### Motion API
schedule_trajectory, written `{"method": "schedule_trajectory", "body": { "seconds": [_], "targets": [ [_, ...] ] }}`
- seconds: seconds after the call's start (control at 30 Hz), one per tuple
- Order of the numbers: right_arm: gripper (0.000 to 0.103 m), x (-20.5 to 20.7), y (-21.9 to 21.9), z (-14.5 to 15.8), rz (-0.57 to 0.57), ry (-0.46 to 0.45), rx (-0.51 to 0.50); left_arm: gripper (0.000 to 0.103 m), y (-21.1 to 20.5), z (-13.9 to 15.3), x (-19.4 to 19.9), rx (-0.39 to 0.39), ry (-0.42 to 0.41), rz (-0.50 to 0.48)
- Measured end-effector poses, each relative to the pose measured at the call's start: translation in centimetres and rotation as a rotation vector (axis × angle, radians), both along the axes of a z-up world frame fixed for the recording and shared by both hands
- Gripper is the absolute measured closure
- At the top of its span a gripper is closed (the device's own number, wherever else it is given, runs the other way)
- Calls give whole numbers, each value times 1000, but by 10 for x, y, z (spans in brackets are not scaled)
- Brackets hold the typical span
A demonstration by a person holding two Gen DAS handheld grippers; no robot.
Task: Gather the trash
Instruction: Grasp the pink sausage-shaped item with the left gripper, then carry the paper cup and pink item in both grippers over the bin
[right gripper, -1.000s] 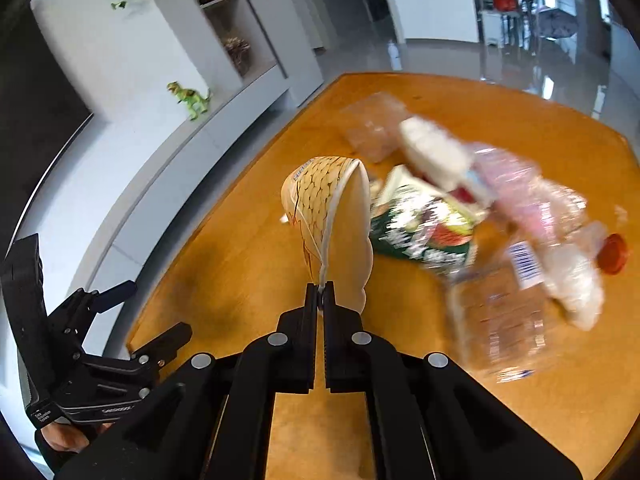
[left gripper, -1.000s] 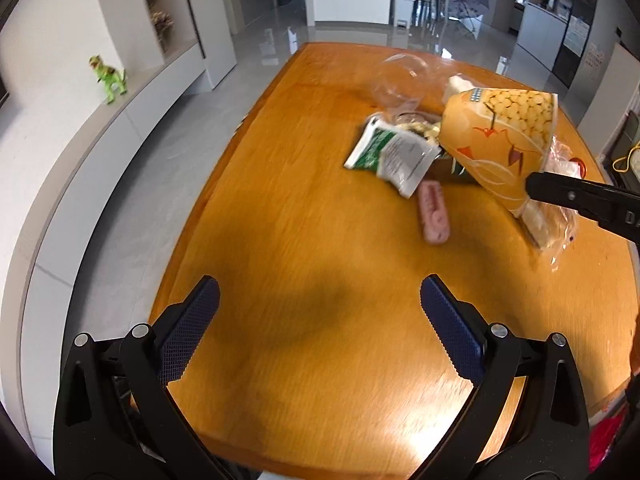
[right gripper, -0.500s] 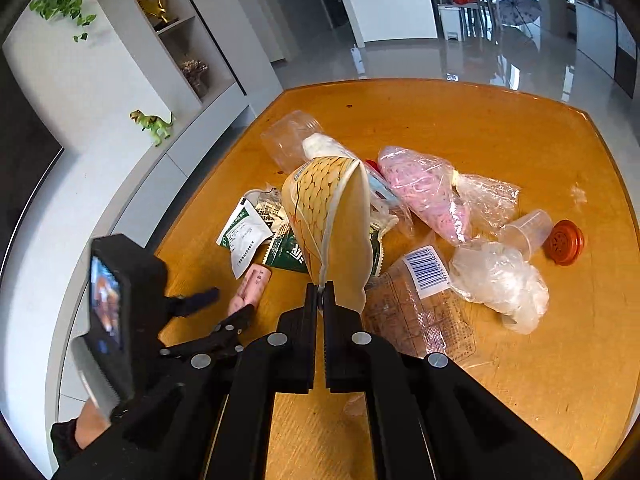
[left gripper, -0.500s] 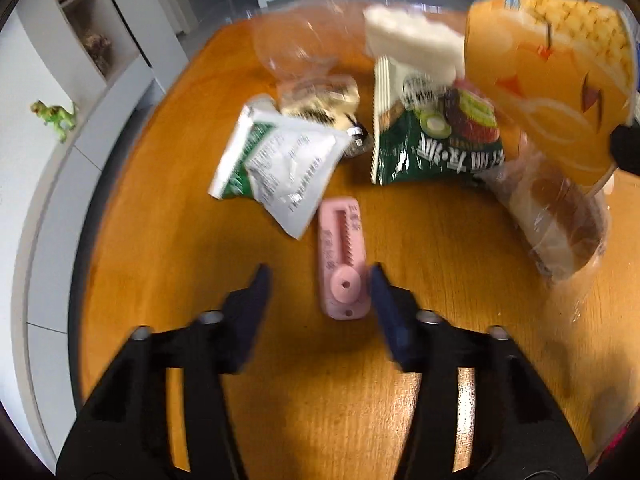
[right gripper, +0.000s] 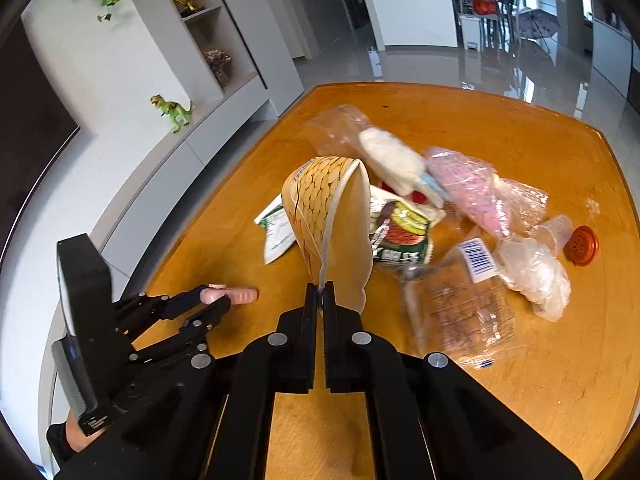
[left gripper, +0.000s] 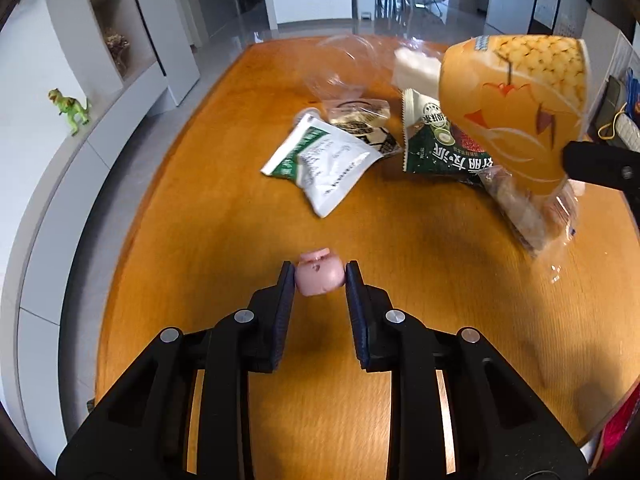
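My left gripper [left gripper: 320, 276] is shut on a small pink plastic piece [left gripper: 320, 276] and holds it just above the wooden table [left gripper: 224, 216]; it also shows in the right wrist view [right gripper: 234, 295]. My right gripper [right gripper: 321, 290] is shut on the rim of an orange paper cup [right gripper: 332, 224], which hangs tilted above the trash pile; the cup shows at the right in the left wrist view [left gripper: 516, 104]. A white-green sachet [left gripper: 324, 162] and a green snack wrapper [left gripper: 440, 148] lie beyond.
Clear plastic bags [right gripper: 456, 312], a pink bag [right gripper: 472, 192], a small clear cup [right gripper: 554, 230] and an orange lid [right gripper: 582, 245] lie on the table's right half. A white wall ledge with a green toy dinosaur [left gripper: 70, 110] runs along the left.
My left gripper moved forward to the pink piece, closed on it and lifted it. The right gripper kept hold of the cup.
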State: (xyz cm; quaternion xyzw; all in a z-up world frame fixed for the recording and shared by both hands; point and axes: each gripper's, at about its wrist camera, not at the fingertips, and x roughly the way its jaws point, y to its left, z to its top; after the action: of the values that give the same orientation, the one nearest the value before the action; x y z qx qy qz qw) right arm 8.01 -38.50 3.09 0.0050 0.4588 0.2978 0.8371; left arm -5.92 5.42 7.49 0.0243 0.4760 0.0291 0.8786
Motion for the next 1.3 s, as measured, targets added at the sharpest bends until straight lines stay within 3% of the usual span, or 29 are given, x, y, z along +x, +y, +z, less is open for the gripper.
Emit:
{"method": "schedule_trajectory", "body": {
  "seconds": [0.23,0.6,1.03,1.3],
  "targets": [
    [99,-41,55,10,106,-22,-2,77,38,20,-55,-2,-58,51],
    [99,-120,169,6,351,-17,-20,77,126,28,-158,6,-101,274],
    [99,-221,284,-25,643,26,-84,77,205,20,-298,21,-108,581],
    [99,-276,342,-62,786,84,-163,77,247,0,-362,4,-72,746]
  ]
}}
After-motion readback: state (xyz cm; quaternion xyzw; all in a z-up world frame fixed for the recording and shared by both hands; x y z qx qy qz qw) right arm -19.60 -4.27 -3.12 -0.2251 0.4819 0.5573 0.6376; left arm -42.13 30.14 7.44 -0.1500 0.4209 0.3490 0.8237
